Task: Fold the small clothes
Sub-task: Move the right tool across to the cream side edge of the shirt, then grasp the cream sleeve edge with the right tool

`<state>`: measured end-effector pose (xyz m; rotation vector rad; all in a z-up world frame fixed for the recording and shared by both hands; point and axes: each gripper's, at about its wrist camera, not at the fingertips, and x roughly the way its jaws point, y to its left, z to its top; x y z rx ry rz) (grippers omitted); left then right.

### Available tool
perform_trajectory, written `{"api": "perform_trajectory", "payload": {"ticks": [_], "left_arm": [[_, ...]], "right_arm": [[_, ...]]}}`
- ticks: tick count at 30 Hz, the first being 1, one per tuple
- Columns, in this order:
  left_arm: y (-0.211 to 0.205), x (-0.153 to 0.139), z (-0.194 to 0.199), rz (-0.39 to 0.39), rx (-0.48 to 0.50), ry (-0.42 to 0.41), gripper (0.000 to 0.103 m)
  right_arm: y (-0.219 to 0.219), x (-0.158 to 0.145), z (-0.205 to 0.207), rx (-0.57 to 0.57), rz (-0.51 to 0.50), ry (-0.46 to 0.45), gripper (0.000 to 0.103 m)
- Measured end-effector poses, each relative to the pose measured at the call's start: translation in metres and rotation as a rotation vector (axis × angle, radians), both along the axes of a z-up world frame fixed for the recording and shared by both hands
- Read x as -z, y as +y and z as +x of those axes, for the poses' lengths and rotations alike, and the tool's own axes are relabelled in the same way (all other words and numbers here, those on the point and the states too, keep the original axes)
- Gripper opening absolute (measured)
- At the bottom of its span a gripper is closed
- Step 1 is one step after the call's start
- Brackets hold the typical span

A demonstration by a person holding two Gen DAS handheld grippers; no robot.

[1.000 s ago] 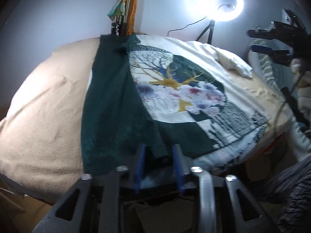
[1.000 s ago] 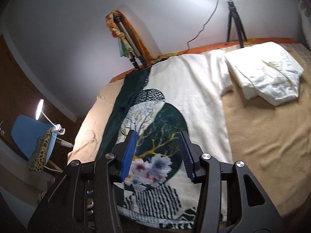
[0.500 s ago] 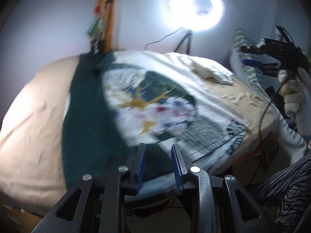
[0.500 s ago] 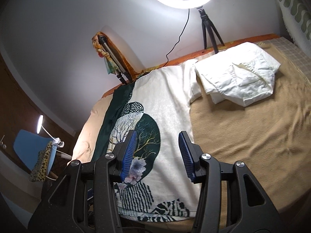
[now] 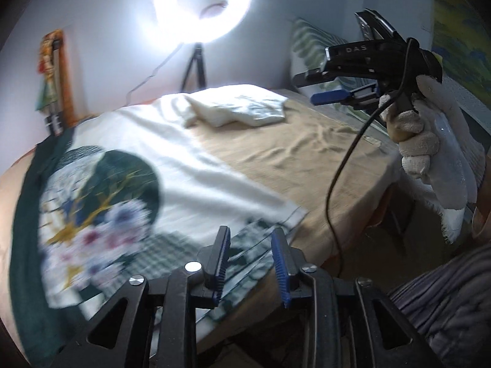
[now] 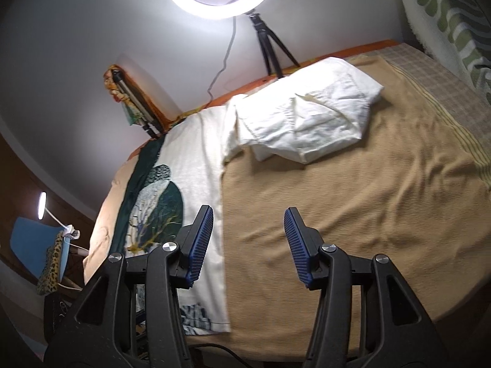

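The printed shirt point(image 5: 129, 190) lies flat along the bed's point(image 6: 353, 208) left side, hem toward the near edge. The left gripper point(image 5: 250, 257) hovers spread over that hem, likely choosing a corner. The right gripper point(image 6: 248, 245) hangs spread above bare blanket, holding nothing.

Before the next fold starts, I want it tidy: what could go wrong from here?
The printed shirt has its hem hanging over the bed edge, so a pinch by the left gripper may drag it off. Its sleeve touches the folded white garment, which could be disturbed.
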<state>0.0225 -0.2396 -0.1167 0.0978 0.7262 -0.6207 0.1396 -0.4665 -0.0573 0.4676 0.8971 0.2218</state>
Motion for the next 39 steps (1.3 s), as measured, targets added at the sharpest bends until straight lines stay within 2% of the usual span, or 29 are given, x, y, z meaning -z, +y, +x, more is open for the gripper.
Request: {"api": "perform_trajectory", "payload": {"ticks": [4, 6, 11, 13, 14, 15, 16, 18, 21, 27, 33, 39], "left_arm": [[-0.038, 0.007, 0.010, 0.022, 0.043, 0.010, 0.041], [-0.053, 0.012, 0.017, 0.037, 0.067, 0.032, 0.054], [-0.072, 0.028, 0.029, 0.064, 0.062, 0.086, 0.057], [-0.074, 0.035, 0.034, 0.086, 0.042, 0.093, 0.054], [-0.073, 0.036, 0.036, 0.090, 0.034, 0.080, 0.045], [-0.073, 0.037, 0.038, 0.102, 0.025, 0.059, 0.030], [-0.071, 0.038, 0.040, 0.105, 0.023, 0.054, 0.026], [-0.064, 0.037, 0.048, 0.057, 0.029, 0.088, 0.002], [-0.049, 0.033, 0.054, -0.006, 0.003, 0.126, 0.000], [-0.018, 0.014, 0.052, -0.116, -0.054, 0.135, 0.000], [-0.001, 0.004, 0.045, -0.162, -0.080, 0.129, 0.000], [0.011, 0.005, 0.043, -0.198, -0.094, 0.146, 0.000]], "right_arm": [[-0.019, 0.004, 0.006, 0.004, -0.025, 0.017, 0.051], [-0.025, 0.005, 0.010, 0.006, -0.034, 0.022, 0.051], [-0.030, 0.011, 0.025, -0.002, -0.014, 0.030, 0.051], [-0.028, 0.014, 0.032, -0.014, -0.008, 0.034, 0.051], [-0.027, 0.016, 0.035, -0.019, -0.006, 0.035, 0.051], [-0.024, 0.017, 0.040, -0.025, -0.010, 0.038, 0.051], [-0.022, 0.018, 0.043, -0.030, -0.013, 0.039, 0.051], [-0.017, 0.019, 0.051, -0.043, -0.014, 0.040, 0.051], [-0.004, 0.022, 0.064, -0.067, -0.003, 0.043, 0.051], [0.035, 0.041, 0.099, -0.114, 0.073, 0.091, 0.051], [0.076, 0.070, 0.142, -0.083, 0.155, 0.159, 0.051], [0.100, 0.095, 0.193, 0.005, 0.164, 0.212, 0.051]]}}
